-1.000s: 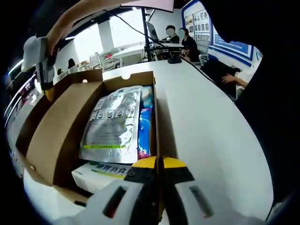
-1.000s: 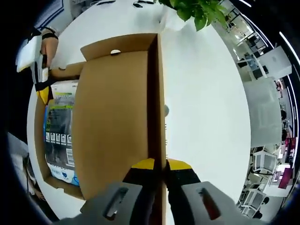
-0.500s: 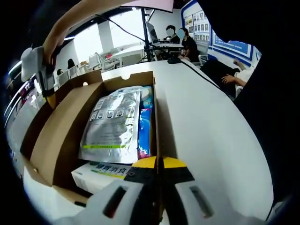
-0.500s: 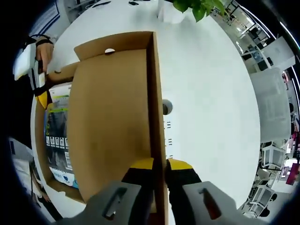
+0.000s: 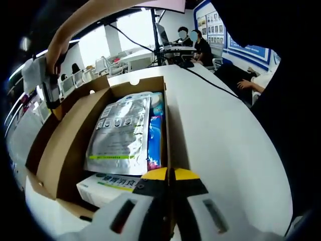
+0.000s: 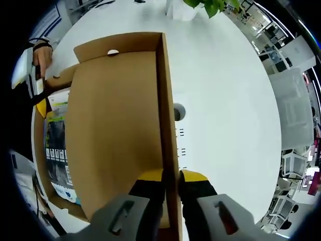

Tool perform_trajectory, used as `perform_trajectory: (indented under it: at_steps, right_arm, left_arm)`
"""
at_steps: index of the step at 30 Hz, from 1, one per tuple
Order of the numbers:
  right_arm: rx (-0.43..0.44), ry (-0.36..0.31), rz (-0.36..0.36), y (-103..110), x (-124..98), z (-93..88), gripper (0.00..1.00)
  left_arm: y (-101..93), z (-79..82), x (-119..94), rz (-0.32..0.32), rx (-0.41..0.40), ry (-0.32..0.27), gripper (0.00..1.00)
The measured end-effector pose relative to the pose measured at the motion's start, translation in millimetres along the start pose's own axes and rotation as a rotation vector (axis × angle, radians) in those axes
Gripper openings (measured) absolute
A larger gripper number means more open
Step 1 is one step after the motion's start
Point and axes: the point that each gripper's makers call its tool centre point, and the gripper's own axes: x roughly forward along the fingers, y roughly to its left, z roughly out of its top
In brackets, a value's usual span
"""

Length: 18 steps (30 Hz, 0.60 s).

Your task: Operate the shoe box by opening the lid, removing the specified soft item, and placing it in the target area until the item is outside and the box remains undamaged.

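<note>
Cardboard shoe box point(image 5: 60, 150) sits open on a white table point(image 5: 225, 140). Left gripper point(image 5: 169, 176) has its yellow-tipped jaws closed on the near edge of the box's right wall. Right gripper point(image 6: 171, 176) has its jaws pinched on the edge of the raised lid point(image 6: 118, 130). Inside the box lie a silver foil pouch point(image 5: 123, 131), a blue packet point(image 5: 154, 138) just beside it on the right, and a white carton point(image 5: 108, 186) at the near end.

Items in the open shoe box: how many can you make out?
3, in the left gripper view: a silver foil pouch on top, a blue packet along its right side, and a white carton at the near end. More may lie underneath.
</note>
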Motion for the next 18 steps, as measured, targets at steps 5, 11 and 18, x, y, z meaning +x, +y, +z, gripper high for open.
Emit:
perform_trajectory:
  at_steps: [5, 11, 18]
  right_arm:
    - [0.002, 0.004, -0.002, 2, 4, -0.4, 0.11]
    - [0.005, 0.006, -0.007, 3, 10, -1.3, 0.12]
    - [0.003, 0.013, -0.01, 4, 14, -1.8, 0.13]
  left_arm:
    - [-0.1, -0.1, 0, 0.001, 0.002, 0.0, 0.02]
    - [0.0, -0.3, 0, 0.0, 0.003, 0.0, 0.02]
    - [0.4, -0.3, 0, 0.001, 0.002, 0.0, 0.02]
